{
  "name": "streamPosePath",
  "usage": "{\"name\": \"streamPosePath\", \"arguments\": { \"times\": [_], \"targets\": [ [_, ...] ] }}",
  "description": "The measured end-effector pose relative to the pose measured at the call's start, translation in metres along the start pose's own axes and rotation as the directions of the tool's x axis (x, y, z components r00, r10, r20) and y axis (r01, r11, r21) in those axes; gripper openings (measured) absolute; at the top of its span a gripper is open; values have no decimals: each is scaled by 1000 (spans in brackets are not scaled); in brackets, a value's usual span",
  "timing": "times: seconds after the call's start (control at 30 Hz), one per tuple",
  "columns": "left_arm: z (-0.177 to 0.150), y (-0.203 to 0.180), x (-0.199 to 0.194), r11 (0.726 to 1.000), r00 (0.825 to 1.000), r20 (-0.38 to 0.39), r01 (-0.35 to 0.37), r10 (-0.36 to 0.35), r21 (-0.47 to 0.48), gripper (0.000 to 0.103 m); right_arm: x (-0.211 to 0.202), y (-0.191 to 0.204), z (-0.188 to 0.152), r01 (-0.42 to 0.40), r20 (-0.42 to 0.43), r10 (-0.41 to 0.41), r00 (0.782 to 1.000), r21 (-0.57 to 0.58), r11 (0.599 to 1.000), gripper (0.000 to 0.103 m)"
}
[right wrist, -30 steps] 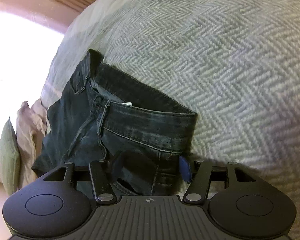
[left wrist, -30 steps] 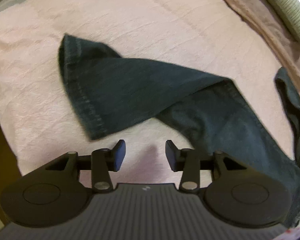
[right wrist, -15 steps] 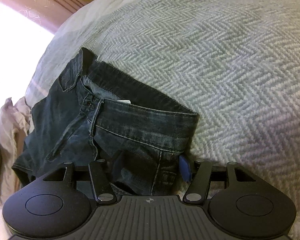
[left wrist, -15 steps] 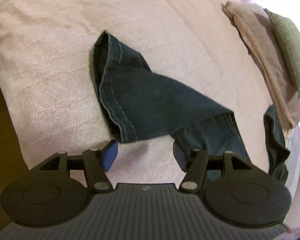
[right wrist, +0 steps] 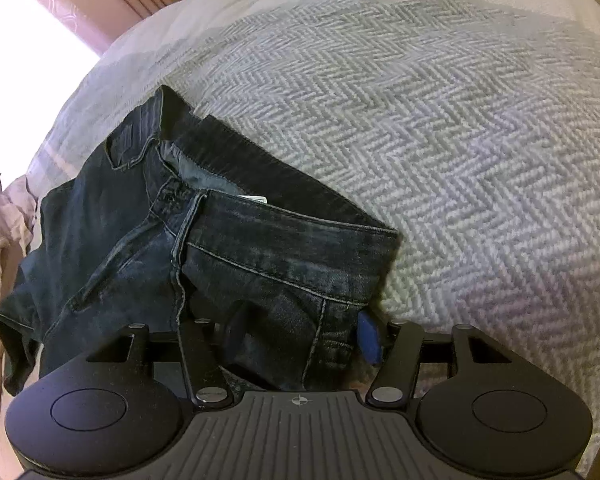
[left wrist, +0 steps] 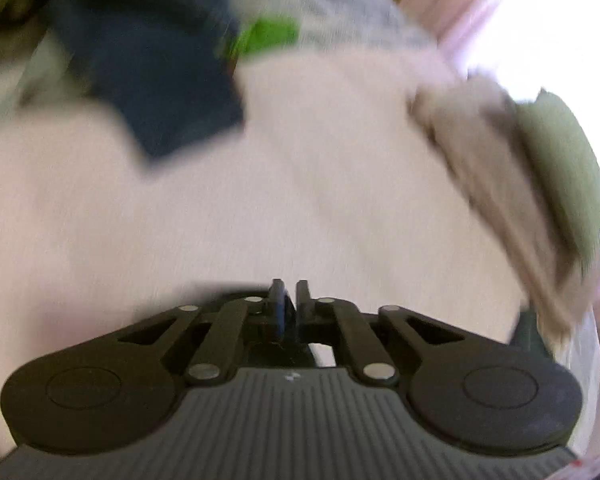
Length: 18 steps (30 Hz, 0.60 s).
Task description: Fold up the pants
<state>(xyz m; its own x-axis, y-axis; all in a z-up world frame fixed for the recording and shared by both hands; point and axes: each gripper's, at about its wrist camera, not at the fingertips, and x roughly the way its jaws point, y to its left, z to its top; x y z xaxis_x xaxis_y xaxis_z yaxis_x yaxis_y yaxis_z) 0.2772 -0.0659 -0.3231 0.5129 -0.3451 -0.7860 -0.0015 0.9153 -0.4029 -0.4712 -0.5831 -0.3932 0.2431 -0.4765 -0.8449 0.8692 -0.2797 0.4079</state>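
The dark blue jeans (right wrist: 260, 252) lie crumpled on the bed, waistband and open fly facing up. My right gripper (right wrist: 302, 332) stands open and straddles the hip corner of the jeans, with denim lying between its fingers (right wrist: 369, 338). The left wrist view is badly blurred. There my left gripper (left wrist: 288, 294) has its fingers nearly together, with a dark strip of denim (left wrist: 224, 290) showing just beside and under them, so it looks shut on the pant leg's hem. The rest of that leg is hidden under the gripper.
A pink bedspread (left wrist: 300, 200) fills the left wrist view, with a folded blue garment (left wrist: 152, 80) at the far left, and a beige cloth (left wrist: 480, 152) and green pillow (left wrist: 560, 168) on the right. A grey herringbone blanket (right wrist: 440, 140) lies under the waist.
My left gripper has shut where the leg hem lay between its fingers and swung quickly, so the leg has dropped out of view. The right gripper stays open over the waist, shifting only slightly.
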Motion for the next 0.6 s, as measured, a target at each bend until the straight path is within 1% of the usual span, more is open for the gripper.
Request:
{"name": "streamPosePath", "arguments": {
  "times": [0.03,0.07,0.1,0.17,0.2,0.23,0.3,0.37,0.4,0.47,0.5,0.57,0.6],
  "targets": [
    [20,-5,10,1000,999,38,-21,21,16,11,-1,0,-1,1,6,-1,1000,8,1000,54],
    [32,-7,18,999,997,59,-45,43,28,12,-2,-1,-1,1,11,-1,1000,17,1000,54],
    [39,-6,23,997,996,67,-69,67,38,14,-3,-2,-2,0,14,0,1000,27,1000,54],
    [36,5,28,994,994,49,-104,102,28,17,-6,-4,-2,-9,13,8,1000,45,999,54],
    [26,15,30,994,994,7,-107,107,-7,23,-7,-6,-3,-14,13,13,1000,52,999,54],
    [15,25,32,993,994,-39,-106,105,-45,26,-8,-7,-3,-20,14,20,1000,59,998,54],
    [-13,43,32,988,989,-114,-107,95,-107,26,-10,-11,-4,-34,17,33,999,80,996,54],
    [-46,58,28,980,983,-160,-117,91,-160,28,-11,-14,-4,-46,20,44,999,102,994,54],
    [-62,66,25,974,981,-172,-122,88,-194,29,-12,-15,-4,-49,20,47,999,108,993,54],
    [-83,79,18,959,981,-173,-126,84,-252,34,-13,-16,-4,-58,14,57,998,112,992,54],
    [-89,82,19,951,980,-179,-131,82,-279,38,-14,-17,-3,-63,12,62,998,110,992,54],
    [-95,91,25,933,982,-180,-119,59,-339,38,-13,-19,-2,-72,7,72,997,111,991,54],
    [-94,92,28,925,985,-167,-103,43,-366,38,-13,-20,-2,-76,5,76,997,116,990,54]
  ]
}}
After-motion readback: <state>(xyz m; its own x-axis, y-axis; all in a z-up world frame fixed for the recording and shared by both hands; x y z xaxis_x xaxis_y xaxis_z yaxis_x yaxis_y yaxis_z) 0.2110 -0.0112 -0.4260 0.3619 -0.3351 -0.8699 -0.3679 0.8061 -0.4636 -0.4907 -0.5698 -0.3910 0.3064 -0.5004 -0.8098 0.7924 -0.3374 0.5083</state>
